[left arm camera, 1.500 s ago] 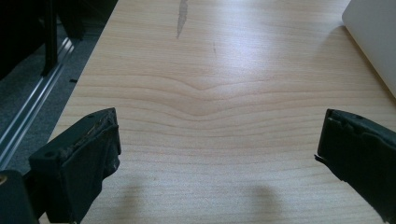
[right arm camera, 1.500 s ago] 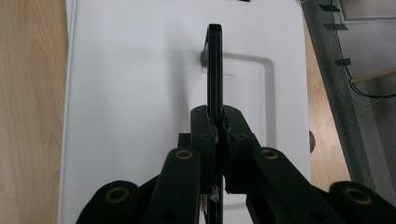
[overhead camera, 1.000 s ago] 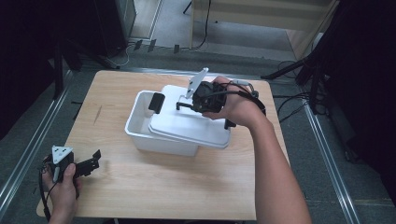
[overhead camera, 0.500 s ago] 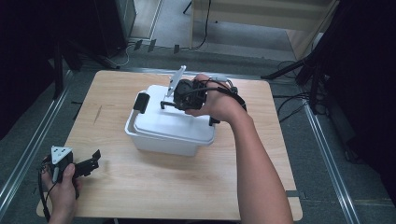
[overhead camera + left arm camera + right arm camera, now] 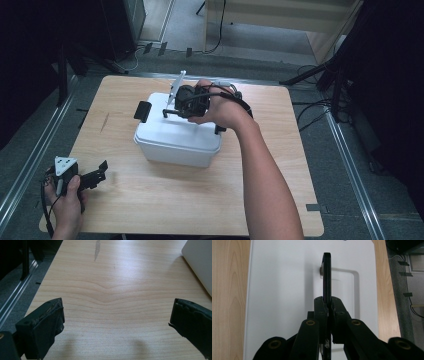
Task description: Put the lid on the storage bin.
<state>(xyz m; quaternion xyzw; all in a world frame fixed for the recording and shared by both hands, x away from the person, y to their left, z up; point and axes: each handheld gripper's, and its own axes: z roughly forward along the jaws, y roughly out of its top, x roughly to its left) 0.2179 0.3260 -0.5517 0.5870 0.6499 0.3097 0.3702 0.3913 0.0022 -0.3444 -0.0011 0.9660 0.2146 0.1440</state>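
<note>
Lid (image 5: 172,131) placement is looking nearly finished: the white lid is sitting flat across the white box (image 5: 175,152), which is standing near the middle of the tabletop (image 5: 165,200), and its edges are appearing to line up with the box rim all round. The right gripper (image 5: 167,112) is hovering over the far half of the lid with its jaws clamped tight on a thin black handle (image 5: 326,277) that is standing upright on edge from a shallow recess in the lid's top. What is probably left is letting go of that handle, perhaps folding it down, and then closing the black latch (image 5: 142,111) that is sticking out at the box's left end; a second black piece is showing at the right end, by the wrist.

The left gripper (image 5: 95,176) is resting low at the near left corner of the tabletop, well apart from the box, its jaws spread wide and holding nothing; its own view is looking along bare wood towards a corner of the box (image 5: 200,262).

Whether the lid is pressed fully home is hard to judge, since the hand and gripper are covering its far edge. The right-end latch is mostly hidden under the hand, so its position is unclear. The handle's lower part is disappearing between the jaws, and the box's contents are shut from sight.
</note>
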